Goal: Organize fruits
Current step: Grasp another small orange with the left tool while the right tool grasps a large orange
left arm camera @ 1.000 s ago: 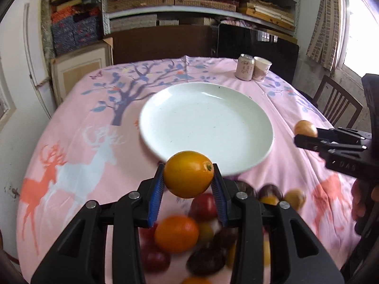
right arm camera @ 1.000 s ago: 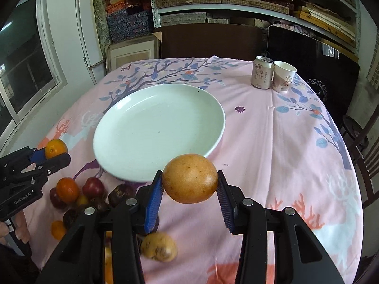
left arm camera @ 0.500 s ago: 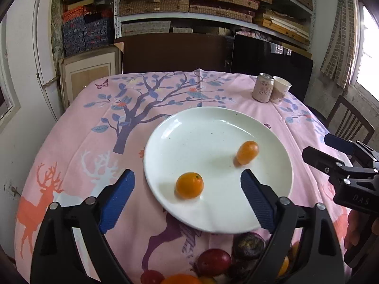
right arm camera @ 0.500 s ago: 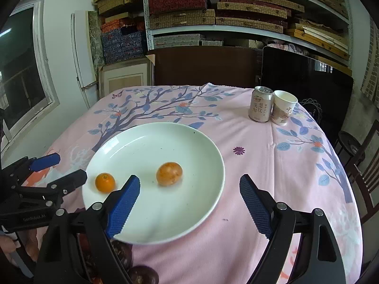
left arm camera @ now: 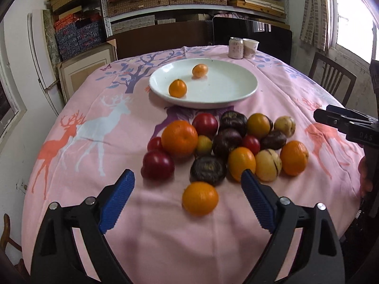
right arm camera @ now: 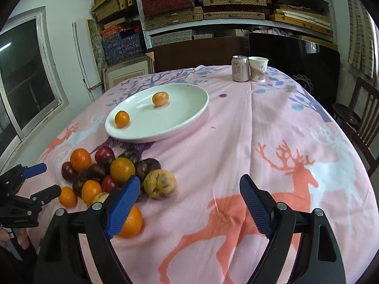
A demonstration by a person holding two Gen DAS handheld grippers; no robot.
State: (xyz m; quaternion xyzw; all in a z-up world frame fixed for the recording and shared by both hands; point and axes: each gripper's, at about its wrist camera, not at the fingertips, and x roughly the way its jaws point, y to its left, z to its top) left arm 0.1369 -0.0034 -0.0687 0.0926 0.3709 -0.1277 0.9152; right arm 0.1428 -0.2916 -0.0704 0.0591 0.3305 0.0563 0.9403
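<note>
Both our tongs hang wide open and empty: left tongs (left arm camera: 187, 198) over the near orange (left arm camera: 200, 198), right tongs (right arm camera: 189, 203) over bare surface (right arm camera: 272, 127). Fruit pile (left arm camera: 227, 142) sits at six o'clock of the plate (left arm camera: 236, 94). We'd straddle that lone orange squarely, then squeeze gently.

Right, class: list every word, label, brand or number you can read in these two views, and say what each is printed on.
"DAS": white letters on the black body of the right gripper, its jaws seen side-on, read from the left wrist view.
Can: vertical Chinese characters, too blurred to read.
Paper cup: red characters, too small to read.
Left gripper, jaws parted: a faint printed line on its black body, not legible.
</note>
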